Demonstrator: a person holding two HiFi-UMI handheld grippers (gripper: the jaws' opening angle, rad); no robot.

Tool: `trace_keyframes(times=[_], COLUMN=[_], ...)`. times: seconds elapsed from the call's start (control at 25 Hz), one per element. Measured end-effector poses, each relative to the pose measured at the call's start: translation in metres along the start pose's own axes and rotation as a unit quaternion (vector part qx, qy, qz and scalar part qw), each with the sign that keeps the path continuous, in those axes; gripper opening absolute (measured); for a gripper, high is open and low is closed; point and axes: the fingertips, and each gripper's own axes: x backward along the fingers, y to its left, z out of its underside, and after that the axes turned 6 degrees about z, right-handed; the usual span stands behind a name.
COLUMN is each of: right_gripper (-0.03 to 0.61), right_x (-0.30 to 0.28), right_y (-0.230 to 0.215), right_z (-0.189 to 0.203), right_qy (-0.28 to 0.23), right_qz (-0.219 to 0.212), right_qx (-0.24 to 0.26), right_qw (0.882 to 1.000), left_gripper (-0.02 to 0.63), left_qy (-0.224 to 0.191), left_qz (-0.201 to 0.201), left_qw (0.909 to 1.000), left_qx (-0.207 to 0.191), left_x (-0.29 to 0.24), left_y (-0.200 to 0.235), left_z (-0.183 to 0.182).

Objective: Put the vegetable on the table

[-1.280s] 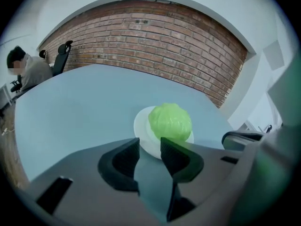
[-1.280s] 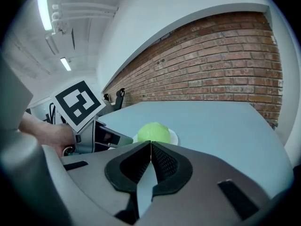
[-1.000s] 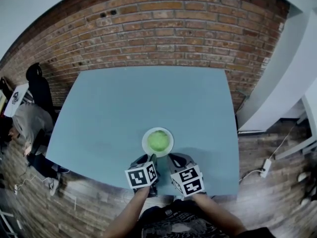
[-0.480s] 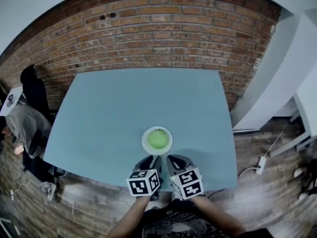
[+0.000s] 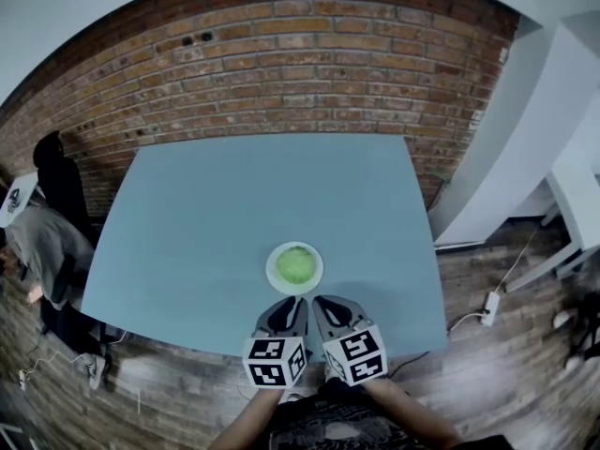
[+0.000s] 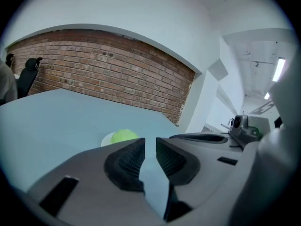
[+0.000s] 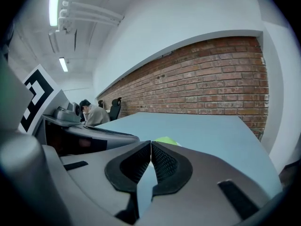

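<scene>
Head view: we hold left gripper [image 5: 289, 304] and right gripper [image 5: 323, 304] side by side, pointing forward; round green vegetable [image 5: 295, 265] on small white plate [image 5: 273, 273] just ahead. Left gripper view: jaws closing, nothing between. Right gripper view: jaws together, empty.

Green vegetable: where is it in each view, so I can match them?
Head view: green vegetable on its plate, lower centre, near the table's front edge.
Left gripper view: vegetable lower left of centre.
Right gripper view: vegetable near centre, only its top showing.
Shared landmark: brick wall.
</scene>
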Motion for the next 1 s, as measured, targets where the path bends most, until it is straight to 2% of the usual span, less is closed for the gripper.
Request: trace_keyframes(times=[0.12,0.2,0.36,1.0], right_gripper=[0.009,0.009,0.009,0.009], right_x=[0.008,0.012,0.020,0.038], right_y=[0.003,0.003,0.006,0.009], right_z=[-0.009,-0.012,-0.014,-0.009], right_qy=[-0.003,-0.007,-0.009,-0.005], right_qz=[0.003,0.006,0.011,0.021], right_qx=[-0.001,0.000,0.003,0.009], right_qw=[1.000,1.000,1.000,1.000], left_gripper=[0.074,0.035,0.000,0.000], left_qy=[-0.007,-0.008,-0.008,-0.015], left_qz=[0.007,0.011,0.012,0.021], left_qw=[0.9999,0.9999,0.9999,0.9993], left_qx=[-0.004,-0.006,-0.003,-0.026], left_x=[0.004,0.005,0.010,0.019], left_y=[-0.007,-0.011,-0.015,-0.035], left_z=[-0.003,-0.003,-0.001,0.000])
